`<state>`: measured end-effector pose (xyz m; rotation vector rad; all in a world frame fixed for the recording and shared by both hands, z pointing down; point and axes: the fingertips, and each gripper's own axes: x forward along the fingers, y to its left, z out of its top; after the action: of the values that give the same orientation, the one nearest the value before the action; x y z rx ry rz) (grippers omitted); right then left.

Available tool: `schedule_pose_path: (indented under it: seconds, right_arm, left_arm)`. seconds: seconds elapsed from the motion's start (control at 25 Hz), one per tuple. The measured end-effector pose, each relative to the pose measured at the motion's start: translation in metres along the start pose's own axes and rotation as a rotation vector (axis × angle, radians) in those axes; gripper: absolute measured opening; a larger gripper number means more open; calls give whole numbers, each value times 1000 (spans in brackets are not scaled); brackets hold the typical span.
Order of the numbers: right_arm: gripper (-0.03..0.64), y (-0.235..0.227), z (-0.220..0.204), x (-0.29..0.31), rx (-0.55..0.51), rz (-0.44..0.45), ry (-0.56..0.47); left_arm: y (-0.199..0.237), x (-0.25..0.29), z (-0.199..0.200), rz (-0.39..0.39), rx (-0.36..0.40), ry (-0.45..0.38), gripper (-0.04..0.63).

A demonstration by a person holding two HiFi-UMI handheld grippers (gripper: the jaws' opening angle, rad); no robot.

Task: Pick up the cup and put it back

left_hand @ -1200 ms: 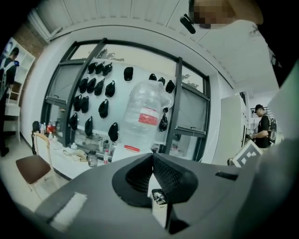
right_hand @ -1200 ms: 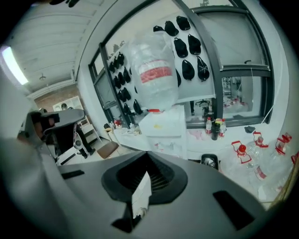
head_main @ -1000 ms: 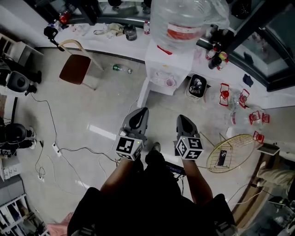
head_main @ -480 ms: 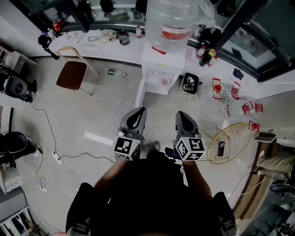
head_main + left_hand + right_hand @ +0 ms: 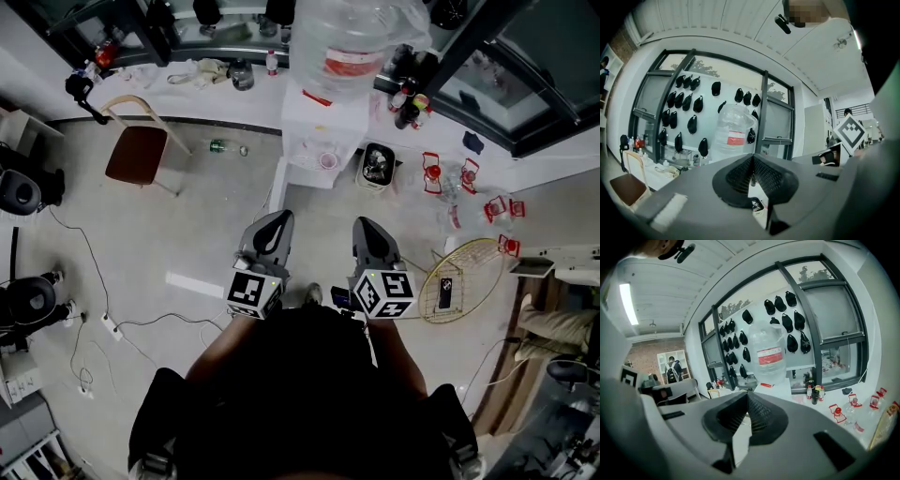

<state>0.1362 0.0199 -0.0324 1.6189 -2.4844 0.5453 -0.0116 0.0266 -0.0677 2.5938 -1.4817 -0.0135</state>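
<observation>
Both grippers up a bit vs earlier. Left gripper [image 5: 278, 220] & right gripper [image 5: 367, 227] clamped shut, empty. Cup [image 5: 327, 160] at 12 o'clock on dispenser [image 5: 314, 117]. Reach w/ closed jaws and you'd likely knock it over.

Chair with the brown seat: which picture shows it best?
The head view. The chair stands whole on the floor there, seen from above. The left gripper view catches it side-on, small, at the dim left edge. In the right gripper view I cannot make it out for sure.
</observation>
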Motion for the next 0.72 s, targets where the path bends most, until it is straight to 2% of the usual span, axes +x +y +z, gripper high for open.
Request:
schedule_pose_path:
  seconds: [0.72]
  right_arm:
    - [-6,11,-6,-6,6,5,-1]
  left_arm:
    - [2,-9,1,-26,30,-14,8]
